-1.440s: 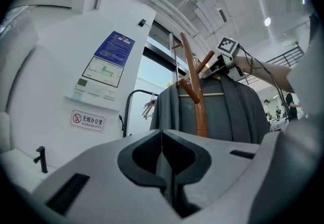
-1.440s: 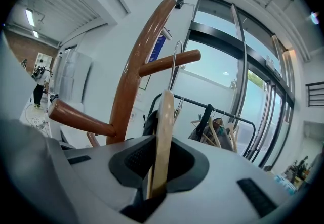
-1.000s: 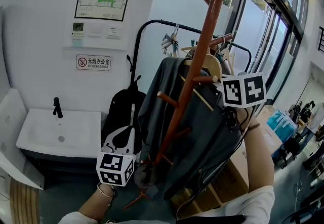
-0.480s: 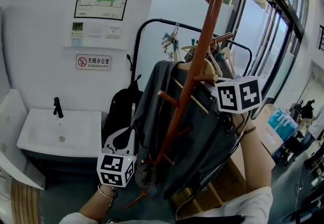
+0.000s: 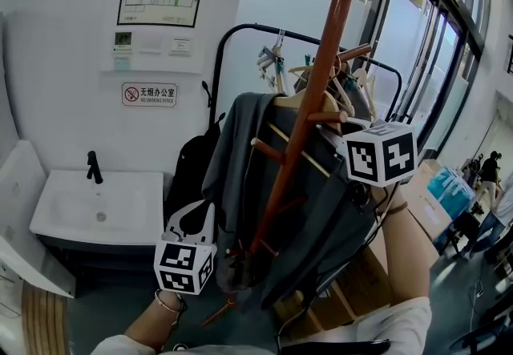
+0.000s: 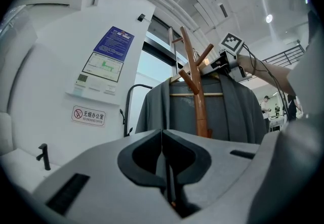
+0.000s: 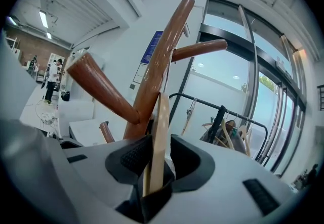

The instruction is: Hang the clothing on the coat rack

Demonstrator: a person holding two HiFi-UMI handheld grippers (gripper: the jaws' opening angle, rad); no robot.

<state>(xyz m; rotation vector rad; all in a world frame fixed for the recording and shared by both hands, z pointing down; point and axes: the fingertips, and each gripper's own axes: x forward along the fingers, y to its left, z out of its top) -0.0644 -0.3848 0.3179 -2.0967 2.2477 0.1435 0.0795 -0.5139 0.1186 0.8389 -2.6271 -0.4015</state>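
Note:
A grey garment (image 5: 240, 161) hangs on a wooden hanger (image 5: 298, 151) against the brown coat rack pole (image 5: 309, 97). My right gripper (image 5: 353, 133) is up beside the pegs. Its jaws are opening, and the pale hanger (image 7: 159, 137) still stands between them with a gap on one side. Rack pole (image 7: 157, 61) and pegs rise just beyond. My left gripper (image 5: 200, 215) is low on the left, beside the garment's lower part, shut with nothing visibly held. In the left gripper view (image 6: 162, 139) the garment (image 6: 238, 112) drapes round the pole (image 6: 195, 81).
A white sink (image 5: 96, 213) sits at the lower left. A black backpack (image 5: 188, 177) hangs behind the garment on a black clothes rail (image 5: 240, 33) with spare hangers. Cardboard boxes (image 5: 361, 289) stand at the rack's right foot, with glass panels beyond.
The hanger and garment have shifted a little left along the pole. My right gripper has sunk slightly. The left gripper has hardly moved.

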